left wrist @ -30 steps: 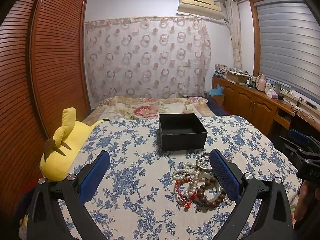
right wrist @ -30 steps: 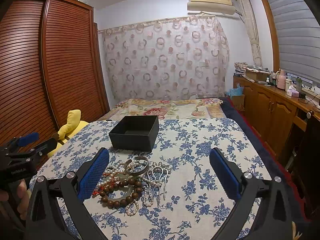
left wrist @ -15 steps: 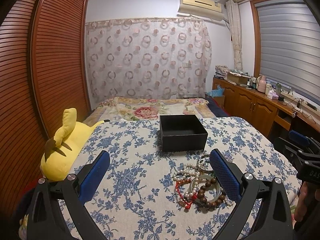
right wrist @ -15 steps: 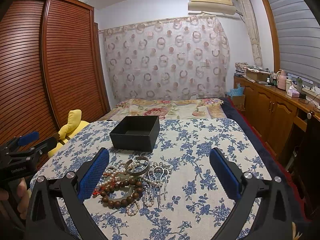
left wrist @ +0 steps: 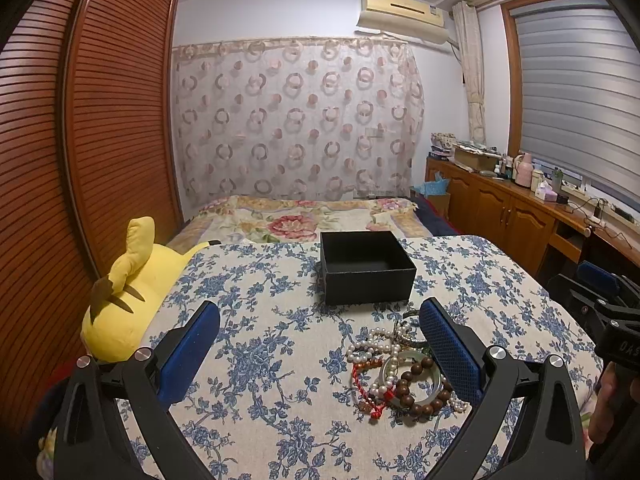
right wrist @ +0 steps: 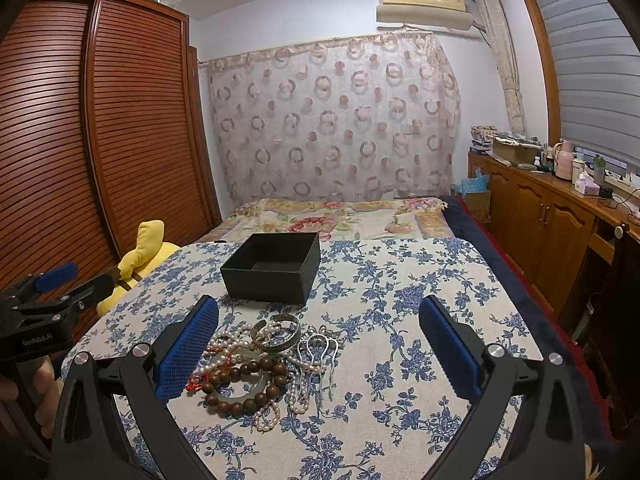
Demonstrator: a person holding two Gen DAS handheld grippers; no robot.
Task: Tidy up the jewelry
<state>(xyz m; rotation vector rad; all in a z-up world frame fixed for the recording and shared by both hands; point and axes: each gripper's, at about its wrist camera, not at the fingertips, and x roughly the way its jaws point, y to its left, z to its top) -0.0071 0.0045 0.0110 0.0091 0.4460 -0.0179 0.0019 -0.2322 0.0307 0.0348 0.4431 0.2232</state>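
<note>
Both tools spread wide: left tool [left wrist: 320, 354], right tool [right wrist: 319, 344], seemingly level above jewelry [right wrist: 260, 364].

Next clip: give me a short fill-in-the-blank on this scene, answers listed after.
1. The black box on the floral cloth is ____ inside.
2. The jewelry pile lies ____ the box, on the cloth.
3. The wooden bead bracelet is ____ in colour.
4. Both the left hand-held gripper and right hand-held gripper are ____.

Missing words: empty; outside; brown; open
</note>
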